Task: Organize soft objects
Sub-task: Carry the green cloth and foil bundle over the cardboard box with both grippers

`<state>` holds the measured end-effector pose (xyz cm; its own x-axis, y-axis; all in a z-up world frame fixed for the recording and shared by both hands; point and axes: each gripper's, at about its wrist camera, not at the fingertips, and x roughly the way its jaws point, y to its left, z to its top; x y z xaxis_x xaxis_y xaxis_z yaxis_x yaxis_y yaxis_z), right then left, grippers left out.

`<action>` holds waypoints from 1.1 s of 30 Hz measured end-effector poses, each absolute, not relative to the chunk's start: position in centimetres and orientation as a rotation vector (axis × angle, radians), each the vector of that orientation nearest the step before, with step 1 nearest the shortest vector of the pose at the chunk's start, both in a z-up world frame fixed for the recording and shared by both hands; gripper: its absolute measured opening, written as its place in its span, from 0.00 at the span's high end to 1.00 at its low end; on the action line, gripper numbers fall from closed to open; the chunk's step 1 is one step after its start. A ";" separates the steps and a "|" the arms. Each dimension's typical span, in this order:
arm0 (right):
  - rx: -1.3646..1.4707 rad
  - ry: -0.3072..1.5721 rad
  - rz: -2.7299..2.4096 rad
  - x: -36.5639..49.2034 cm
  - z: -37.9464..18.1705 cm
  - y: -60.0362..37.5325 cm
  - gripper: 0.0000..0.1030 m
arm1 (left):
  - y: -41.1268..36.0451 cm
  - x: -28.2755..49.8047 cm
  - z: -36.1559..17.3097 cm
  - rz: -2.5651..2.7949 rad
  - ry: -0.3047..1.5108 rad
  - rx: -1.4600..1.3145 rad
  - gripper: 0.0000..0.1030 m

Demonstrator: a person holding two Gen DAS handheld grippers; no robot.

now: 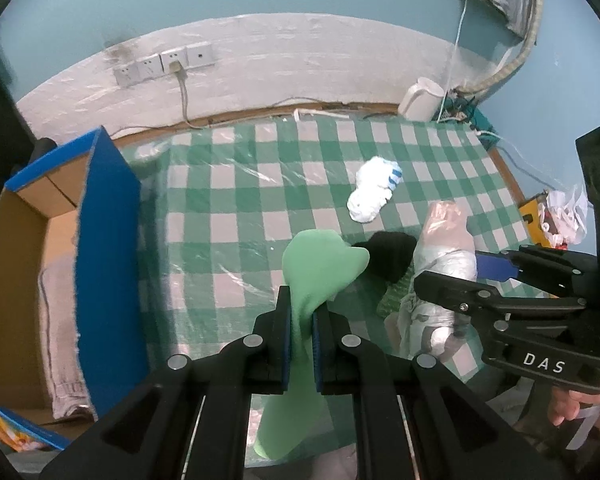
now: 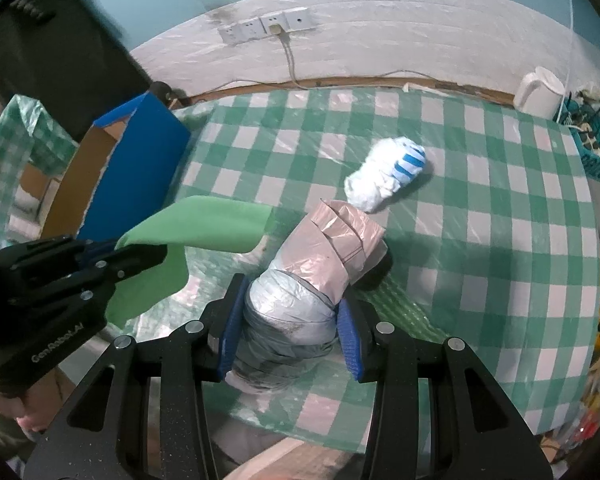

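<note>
My left gripper (image 1: 301,322) is shut on a light green cloth (image 1: 320,264) and holds it above the checked table, right of the blue cardboard box (image 1: 108,264); the cloth also shows in the right wrist view (image 2: 204,228). My right gripper (image 2: 288,332) is closed around a roll of grey and pink plastic bags (image 2: 316,280), also seen in the left wrist view (image 1: 444,256). A black soft object (image 1: 392,256) lies behind the green cloth. A white bundle with blue stripes (image 2: 388,176) lies farther back on the table.
The green-and-white checked tablecloth (image 2: 500,240) is covered with clear film. The open box holds a folded pale cloth (image 1: 60,340). A white kettle (image 1: 420,100) and a teal basket (image 2: 592,148) stand at the far right. Wall sockets (image 1: 164,66) are behind.
</note>
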<state>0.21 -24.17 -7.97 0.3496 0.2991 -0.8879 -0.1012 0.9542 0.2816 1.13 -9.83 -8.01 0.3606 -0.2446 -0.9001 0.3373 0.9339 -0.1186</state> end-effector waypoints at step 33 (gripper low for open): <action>0.094 1.100 0.421 2.8 -2.2 -13.2 0.60 | 1.6 0.2 -2.1 -0.190 0.986 -0.026 0.92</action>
